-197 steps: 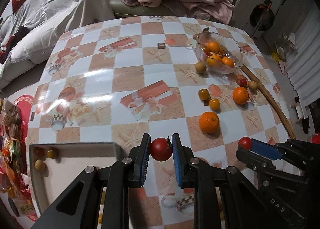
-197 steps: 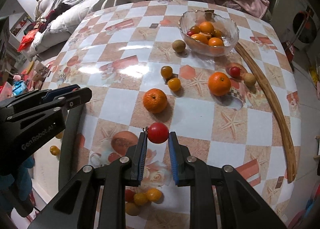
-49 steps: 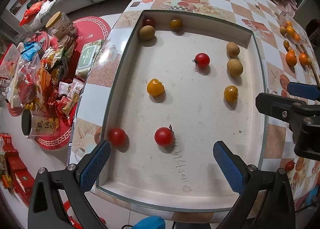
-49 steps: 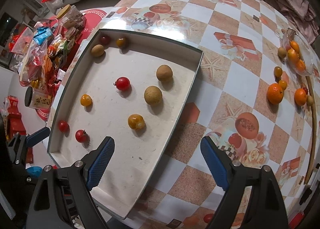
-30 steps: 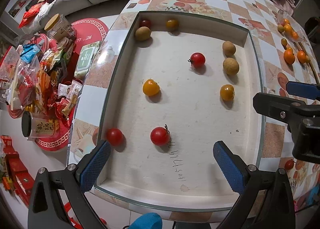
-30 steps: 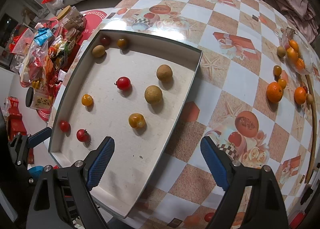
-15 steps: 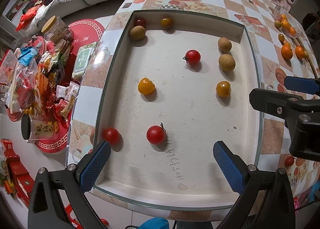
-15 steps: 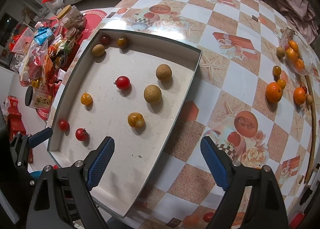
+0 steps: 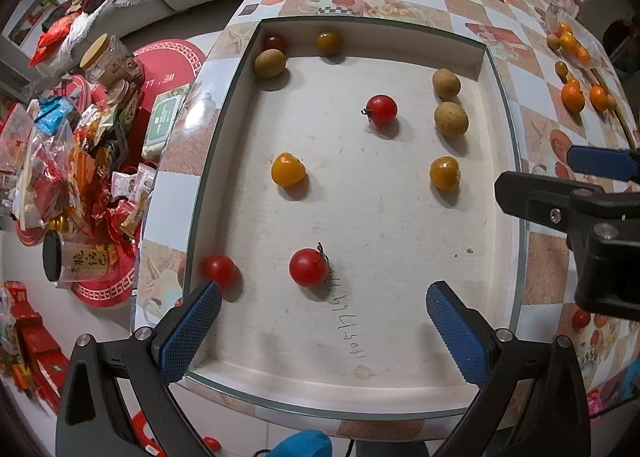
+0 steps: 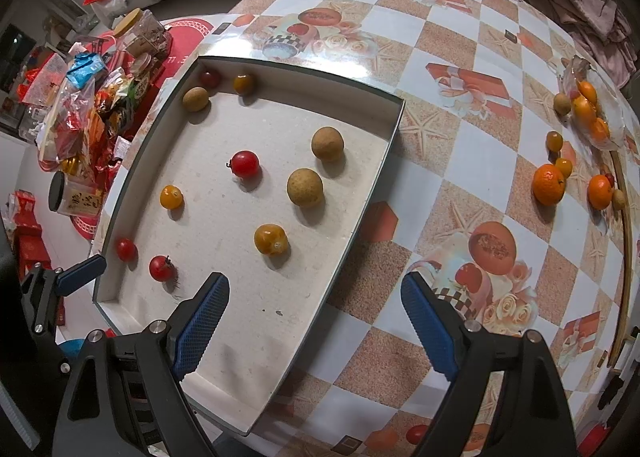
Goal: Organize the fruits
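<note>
Left wrist view
Left gripper (image 9: 322,313): jaws spread wide, nothing between them, poised over the near end of the tray (image 9: 502,97).
Fruit in tray: nearest tomato (image 9: 307,267) just beyond the jaws, a second red one (image 9: 218,268) by the left wall, three brown fruits, two yellow tomatoes and more at the far wall.
Right gripper: its dark body shows at the right edge (image 9: 600,213).

Right wrist view
Right gripper (image 10: 312,307): jaws wide apart and empty, straddling the tray's right wall (image 10: 372,189).
Loose fruit: two oranges (image 10: 549,184) and small fruits lie far right by the glass bowl (image 10: 612,113); a red one (image 10: 417,433) sits at the near edge, possibly a tomato, the view blurs there.

Risk
Rolling: round fruit on the smooth tray floor may roll if the tray is knocked.
Table edge: the tray sits close to the table's near-left edge; a nudge could tip it.

Surface and room
Table: glossy checked cloth (image 10: 460,145).
Floor: snack packets and jars, left; a sofa beyond.
</note>
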A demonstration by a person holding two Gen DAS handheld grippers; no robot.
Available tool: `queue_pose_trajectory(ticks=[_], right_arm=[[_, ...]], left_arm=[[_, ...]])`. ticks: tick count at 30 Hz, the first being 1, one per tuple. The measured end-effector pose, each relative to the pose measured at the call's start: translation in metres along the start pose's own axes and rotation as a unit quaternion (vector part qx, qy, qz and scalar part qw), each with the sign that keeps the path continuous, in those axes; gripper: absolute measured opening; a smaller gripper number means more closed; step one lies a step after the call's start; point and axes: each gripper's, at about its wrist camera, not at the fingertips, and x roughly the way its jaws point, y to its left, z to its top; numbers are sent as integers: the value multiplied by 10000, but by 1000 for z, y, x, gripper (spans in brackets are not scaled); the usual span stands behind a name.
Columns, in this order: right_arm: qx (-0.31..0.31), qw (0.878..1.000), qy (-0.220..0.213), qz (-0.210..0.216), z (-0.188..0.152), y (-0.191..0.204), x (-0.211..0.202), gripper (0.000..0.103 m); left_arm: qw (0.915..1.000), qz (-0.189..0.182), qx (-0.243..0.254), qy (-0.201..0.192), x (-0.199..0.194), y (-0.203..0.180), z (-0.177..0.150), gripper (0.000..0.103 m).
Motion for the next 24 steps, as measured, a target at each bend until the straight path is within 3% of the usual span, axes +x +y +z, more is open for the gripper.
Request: queue_pose_trajectory(ticks=[24], right_arm=[[-144, 9998, 49, -96, 3, 5, 5, 90]], left_arm=[[9999, -75, 67, -49, -1, -6, -2, 103]])
